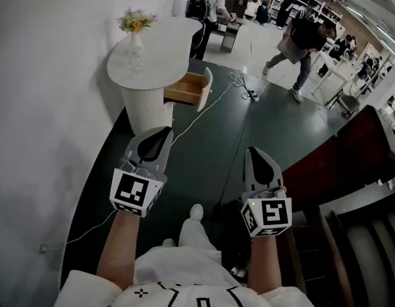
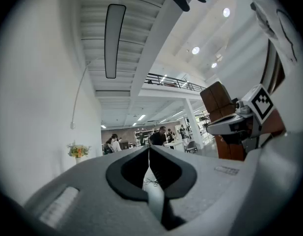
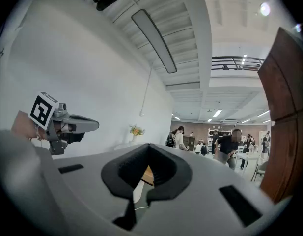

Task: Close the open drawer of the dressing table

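Holding flowers [image 1: 136, 21], a vase [image 1: 136, 43] tops the table [image 1: 166, 48]; drawer [image 1: 187, 88] open.

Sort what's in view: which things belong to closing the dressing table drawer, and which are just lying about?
Job in hand:
- dressing table
- its open drawer
- left tool and right tool, both shut and empty

Just lying about:
- flower vase on the tabletop
- white cable on the floor
- dark wooden furniture at right
- people in the background
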